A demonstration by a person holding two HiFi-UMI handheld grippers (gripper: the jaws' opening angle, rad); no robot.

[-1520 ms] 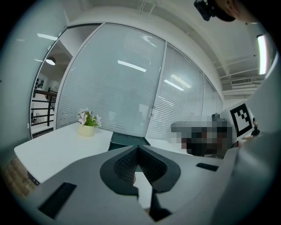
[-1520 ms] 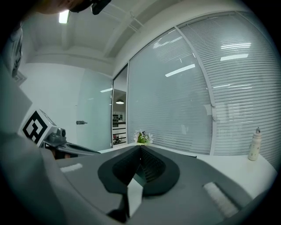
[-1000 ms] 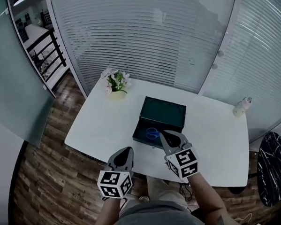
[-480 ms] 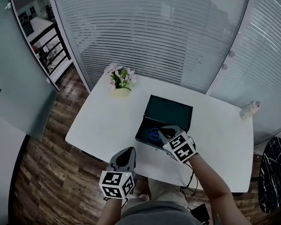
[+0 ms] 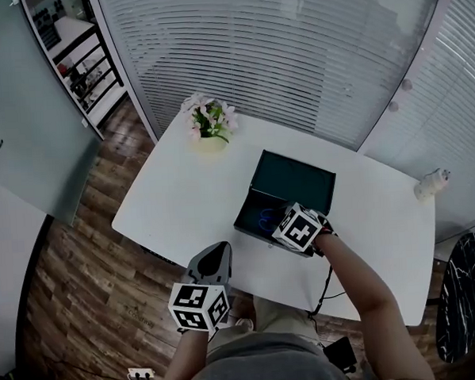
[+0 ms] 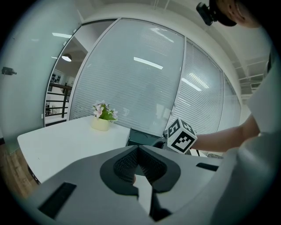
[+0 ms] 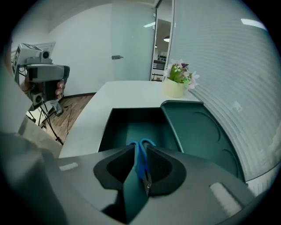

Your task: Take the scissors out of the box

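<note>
A dark green box [image 5: 252,221] lies with its lid [image 5: 298,183] laid back on the white table [image 5: 182,198]. Blue-handled scissors [image 7: 141,154] lie on the box's floor [image 7: 131,125]. My right gripper [image 7: 140,148] points steeply down into the box, and its jaws are opening with the scissors in the gap between them, pads apart from the handles. In the head view its marker cube [image 5: 301,228] covers most of the scissors [image 5: 266,218]. My left gripper [image 5: 213,256] hovers at the table's near edge, shut and empty [image 6: 139,148].
A pot of flowers [image 5: 209,132] stands at the table's far left corner and a small white bottle [image 5: 430,184] at its right edge. Frosted glass walls run behind the table. A camera on a tripod [image 7: 41,75] stands on the wood floor beside it.
My right gripper has dropped from above the table's near edge down into the box and tipped steeply downward, and its jaws have parted. The left gripper has sunk slightly.
</note>
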